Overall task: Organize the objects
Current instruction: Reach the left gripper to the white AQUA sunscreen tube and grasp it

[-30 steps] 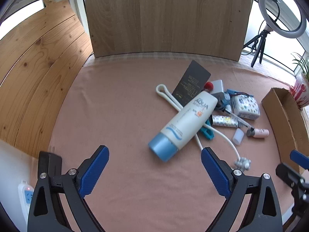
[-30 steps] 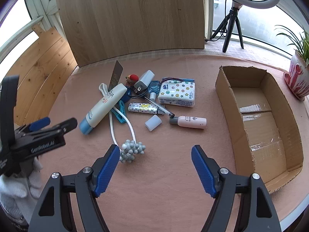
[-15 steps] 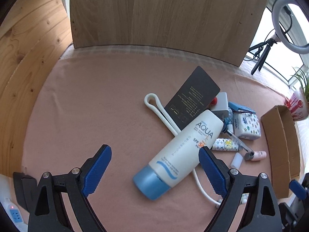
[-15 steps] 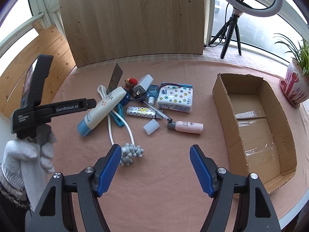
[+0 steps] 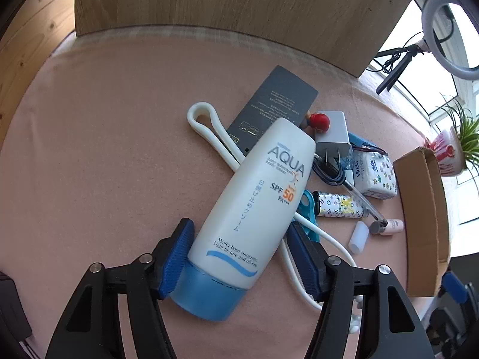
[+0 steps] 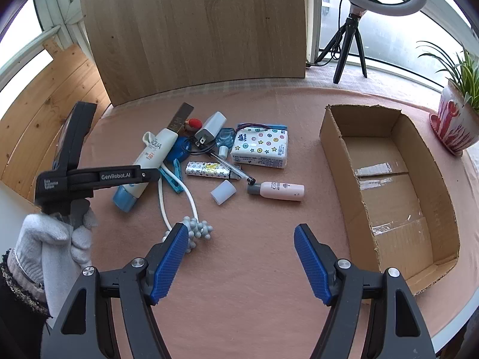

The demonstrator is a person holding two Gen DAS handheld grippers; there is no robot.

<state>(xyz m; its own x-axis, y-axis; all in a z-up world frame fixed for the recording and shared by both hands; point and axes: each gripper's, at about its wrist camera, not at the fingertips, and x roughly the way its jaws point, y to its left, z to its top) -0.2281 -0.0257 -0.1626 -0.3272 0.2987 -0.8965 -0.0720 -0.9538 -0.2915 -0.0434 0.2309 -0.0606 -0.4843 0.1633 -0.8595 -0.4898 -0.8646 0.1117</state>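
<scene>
Left wrist view shows the left gripper (image 5: 239, 257) straddling the lower body of the AQUA sunscreen tube (image 5: 254, 206), left pad touching, right pad just beside it, so a firm pinch cannot be confirmed; only the right wrist view shows the gloved hand (image 6: 57, 239) holding that tool. The right gripper (image 6: 241, 257) hangs spread wide and empty over the pink tablecloth (image 6: 239, 284), the tube lying in the clutter left of the open cardboard box (image 6: 386, 185).
</scene>
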